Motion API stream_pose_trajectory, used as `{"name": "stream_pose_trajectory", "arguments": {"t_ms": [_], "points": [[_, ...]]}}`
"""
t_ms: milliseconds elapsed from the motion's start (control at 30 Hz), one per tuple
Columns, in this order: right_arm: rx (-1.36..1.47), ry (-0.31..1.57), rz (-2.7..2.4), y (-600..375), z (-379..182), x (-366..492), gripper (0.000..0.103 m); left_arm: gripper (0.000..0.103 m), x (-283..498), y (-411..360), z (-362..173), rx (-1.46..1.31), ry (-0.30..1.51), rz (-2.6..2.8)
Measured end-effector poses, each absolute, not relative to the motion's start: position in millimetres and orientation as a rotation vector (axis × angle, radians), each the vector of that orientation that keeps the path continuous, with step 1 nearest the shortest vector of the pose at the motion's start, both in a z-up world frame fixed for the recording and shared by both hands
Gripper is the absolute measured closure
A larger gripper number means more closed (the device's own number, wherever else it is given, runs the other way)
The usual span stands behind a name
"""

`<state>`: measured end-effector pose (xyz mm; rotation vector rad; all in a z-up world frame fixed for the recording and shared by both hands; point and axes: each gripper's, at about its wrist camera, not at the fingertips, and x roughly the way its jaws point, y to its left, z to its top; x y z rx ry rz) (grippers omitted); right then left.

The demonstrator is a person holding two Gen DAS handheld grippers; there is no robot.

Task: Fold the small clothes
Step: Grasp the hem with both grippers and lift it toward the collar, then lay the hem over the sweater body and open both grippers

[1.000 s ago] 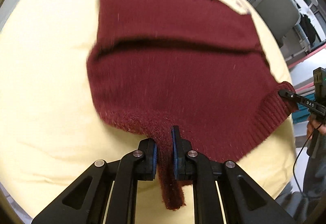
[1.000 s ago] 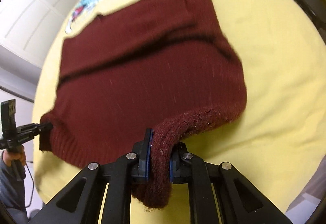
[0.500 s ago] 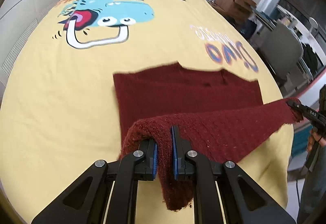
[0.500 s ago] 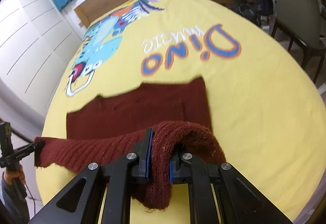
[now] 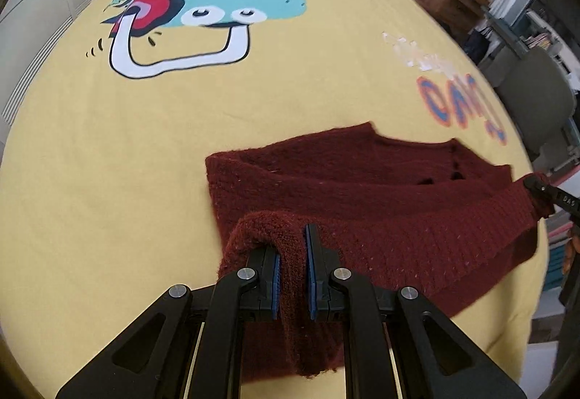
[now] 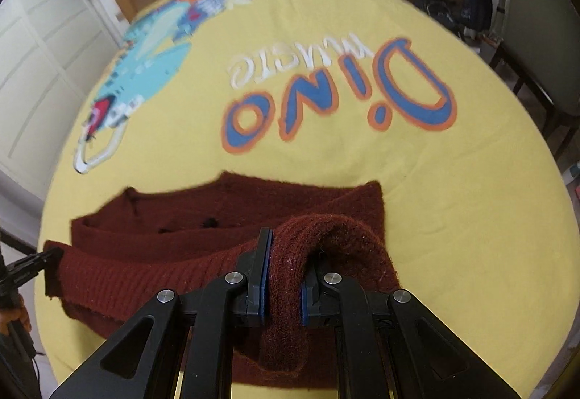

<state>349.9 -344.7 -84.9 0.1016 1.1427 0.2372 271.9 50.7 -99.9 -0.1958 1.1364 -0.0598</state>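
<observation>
On the bed (image 5: 108, 163), we find both tongs, left (image 5: 291, 275) and right (image 6: 282, 284), clamped on the jumper (image 5: 362, 188) hem, now carried over its far half: fold half made, hem not yet laid.

Maroon knit sweater (image 5: 362, 196) — half-folded (hem lifted), on bed
</observation>
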Motion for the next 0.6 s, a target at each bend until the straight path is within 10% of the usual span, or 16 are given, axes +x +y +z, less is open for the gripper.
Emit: {"name": "stream_pose_trajectory", "arguments": {"t_ms": [367, 500, 600], "points": [[0.071, 1.211, 0.196, -337.9, -111.6, 363.4, 0.078, 0.071, 275.3, 49.1, -114.1, -0.22, 1.161, 0.017], [0.083, 1.156, 0.182, -337.9, -100.3, 362.0, 0.023, 0.04, 277.5, 40.4, -103.5, -0.202, 1.15, 0.017], [0.094, 1.113, 0.191, -338.6, -86.6, 359.9, 0.023, 0.034, 278.1, 33.7, -91.2, -0.162, 1.12, 0.035]]}}
